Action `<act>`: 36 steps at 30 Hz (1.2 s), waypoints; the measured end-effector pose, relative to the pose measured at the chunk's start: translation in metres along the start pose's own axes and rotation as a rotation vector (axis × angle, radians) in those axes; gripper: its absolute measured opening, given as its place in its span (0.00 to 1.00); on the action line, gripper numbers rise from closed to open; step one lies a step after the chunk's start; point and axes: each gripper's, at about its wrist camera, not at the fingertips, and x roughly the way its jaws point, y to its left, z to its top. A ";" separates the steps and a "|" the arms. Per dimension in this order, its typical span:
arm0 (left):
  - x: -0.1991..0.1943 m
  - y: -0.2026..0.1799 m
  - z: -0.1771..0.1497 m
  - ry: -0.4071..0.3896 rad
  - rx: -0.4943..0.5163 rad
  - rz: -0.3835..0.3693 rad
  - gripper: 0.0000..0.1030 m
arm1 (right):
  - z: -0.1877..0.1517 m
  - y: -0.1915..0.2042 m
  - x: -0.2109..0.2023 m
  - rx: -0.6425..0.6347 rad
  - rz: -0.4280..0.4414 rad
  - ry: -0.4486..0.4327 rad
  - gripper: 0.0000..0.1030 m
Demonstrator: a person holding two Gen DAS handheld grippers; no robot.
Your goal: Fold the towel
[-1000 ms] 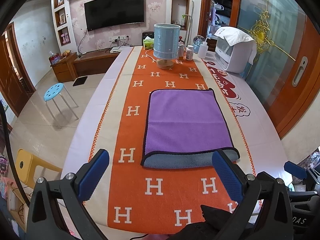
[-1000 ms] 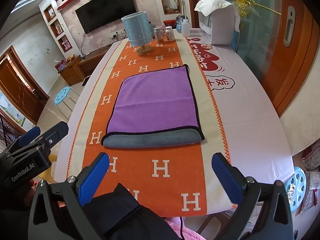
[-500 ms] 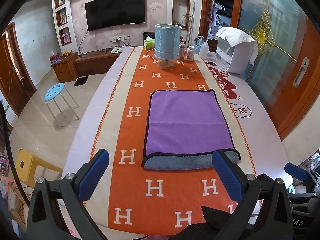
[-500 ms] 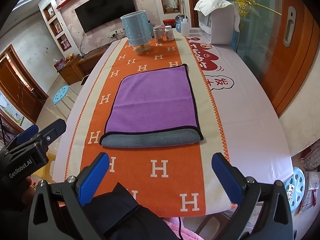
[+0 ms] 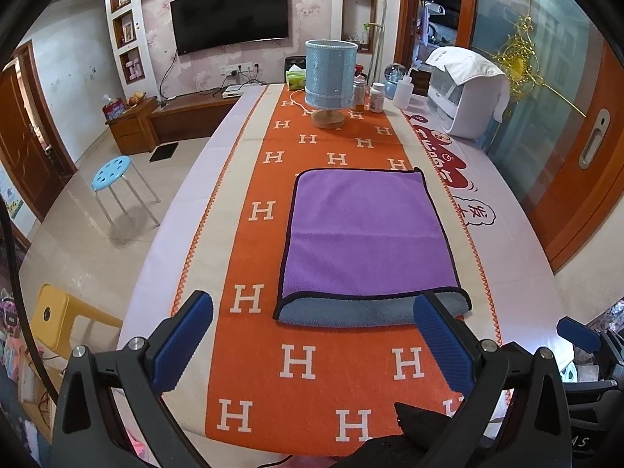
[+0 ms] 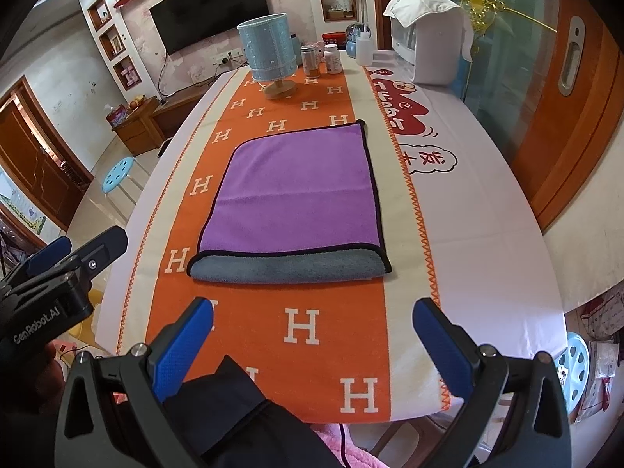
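A purple towel [image 5: 366, 234] with a black hem lies folded flat on the orange runner [image 5: 312, 366]; its grey underside shows along the near folded edge [image 5: 370, 312]. It also shows in the right wrist view [image 6: 296, 199]. My left gripper [image 5: 312, 331] is open and empty, held above the table short of the towel's near edge. My right gripper [image 6: 312, 335] is open and empty, also short of the near edge. The left gripper's body shows at the left of the right wrist view [image 6: 58, 284].
A blue lamp [image 5: 330, 78] on a wooden base, bottles [image 5: 376, 97] and a white appliance [image 5: 468, 93] stand at the table's far end. A blue stool [image 5: 113, 167] and a yellow chair [image 5: 54, 316] stand on the floor to the left.
Both grippers have drawn back slightly from the towel and stayed open. The towel has not moved.
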 end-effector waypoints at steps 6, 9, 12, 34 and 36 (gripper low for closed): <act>0.001 -0.008 -0.002 0.011 -0.023 0.020 0.99 | 0.000 -0.010 0.001 -0.019 0.014 0.005 0.99; 0.000 -0.010 -0.006 0.017 -0.045 0.030 0.99 | 0.000 -0.014 0.002 -0.037 0.026 0.007 0.99; 0.002 -0.013 -0.009 0.028 -0.060 0.036 0.99 | 0.001 -0.018 0.004 -0.053 0.041 0.010 0.99; 0.081 0.002 0.002 0.191 0.048 -0.017 0.99 | 0.024 -0.036 0.052 -0.155 0.119 0.000 0.99; 0.090 0.003 0.004 0.202 0.067 -0.023 0.99 | 0.025 -0.038 0.059 -0.156 0.118 0.003 0.99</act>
